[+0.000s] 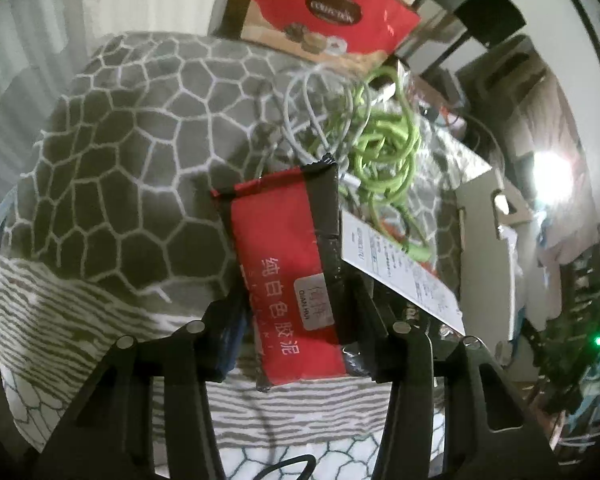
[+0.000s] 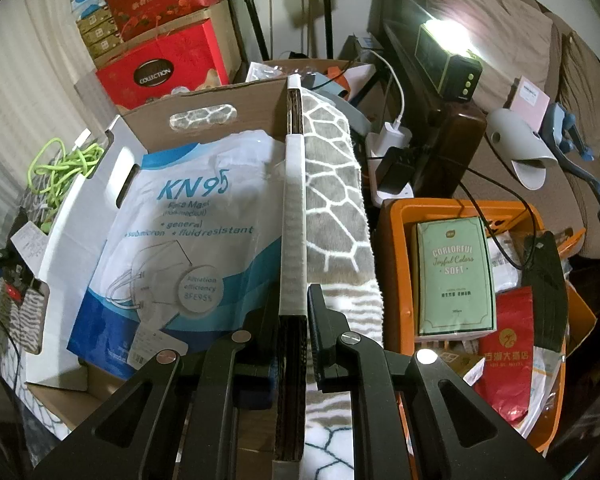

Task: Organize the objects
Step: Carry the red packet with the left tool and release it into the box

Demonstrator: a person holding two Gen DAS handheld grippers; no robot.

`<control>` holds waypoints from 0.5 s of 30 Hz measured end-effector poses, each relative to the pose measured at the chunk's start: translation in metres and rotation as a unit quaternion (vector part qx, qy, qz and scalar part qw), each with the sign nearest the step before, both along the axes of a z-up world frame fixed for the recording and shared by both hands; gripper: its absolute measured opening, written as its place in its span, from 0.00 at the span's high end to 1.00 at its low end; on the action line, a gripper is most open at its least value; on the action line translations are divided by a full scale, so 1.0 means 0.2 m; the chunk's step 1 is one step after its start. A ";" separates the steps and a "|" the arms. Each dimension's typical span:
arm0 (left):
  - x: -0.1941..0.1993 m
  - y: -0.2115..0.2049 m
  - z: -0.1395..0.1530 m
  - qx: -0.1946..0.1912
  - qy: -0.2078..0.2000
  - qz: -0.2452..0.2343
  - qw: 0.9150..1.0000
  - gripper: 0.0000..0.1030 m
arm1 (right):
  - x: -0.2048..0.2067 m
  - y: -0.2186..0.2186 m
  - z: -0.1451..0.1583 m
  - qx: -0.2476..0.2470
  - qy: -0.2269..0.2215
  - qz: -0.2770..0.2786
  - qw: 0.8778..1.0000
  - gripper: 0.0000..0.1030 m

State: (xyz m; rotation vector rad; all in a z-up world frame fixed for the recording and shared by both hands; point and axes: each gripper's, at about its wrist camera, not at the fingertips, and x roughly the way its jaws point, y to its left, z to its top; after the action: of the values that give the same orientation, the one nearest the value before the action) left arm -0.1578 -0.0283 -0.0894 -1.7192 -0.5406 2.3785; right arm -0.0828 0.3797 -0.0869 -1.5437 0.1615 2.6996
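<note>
My left gripper (image 1: 296, 300) is shut on a red and black packet (image 1: 288, 264) with white Chinese writing, held above a grey patterned blanket (image 1: 132, 152). A white paper slip (image 1: 400, 276) sticks out at the packet's right. My right gripper (image 2: 294, 300) is shut on the upright side wall (image 2: 294, 200) of a cardboard box (image 2: 80, 208). Inside the box lies a white and blue KN95 mask bag (image 2: 188, 232). The left gripper shows small at the far left of the right wrist view (image 2: 12, 276).
Tangled green and grey cables (image 1: 376, 140) lie on the blanket beyond the packet. Red gift boxes (image 2: 160, 68) are stacked behind. An orange basket (image 2: 392, 264) at the right holds a green tissue pack (image 2: 454, 276) and a red bag (image 2: 508, 352). A lit lamp (image 2: 448, 60) stands on dark furniture.
</note>
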 end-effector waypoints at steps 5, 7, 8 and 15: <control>0.04 0.01 0.15 -0.011 0.040 -0.003 0.999 0.57 | 0.00 0.00 0.00 -0.002 0.000 0.000 1.000 0.89; 0.05 0.04 0.22 -0.022 0.060 -0.007 0.998 0.57 | 0.00 0.00 0.00 -0.002 0.000 0.000 1.000 0.89; 0.06 0.06 0.27 -0.024 0.072 -0.012 0.997 0.57 | 0.00 0.00 0.00 -0.001 0.000 0.000 1.000 0.89; 0.14 0.34 0.47 -0.027 0.115 -0.086 0.989 0.57 | 0.00 0.00 0.00 -0.001 0.000 0.001 1.000 0.89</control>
State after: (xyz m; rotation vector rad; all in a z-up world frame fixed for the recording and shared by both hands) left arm -0.1307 0.0391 0.0049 -1.4190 -0.2831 2.4415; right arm -0.0828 0.3795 -0.0876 -1.5451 0.1640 2.7010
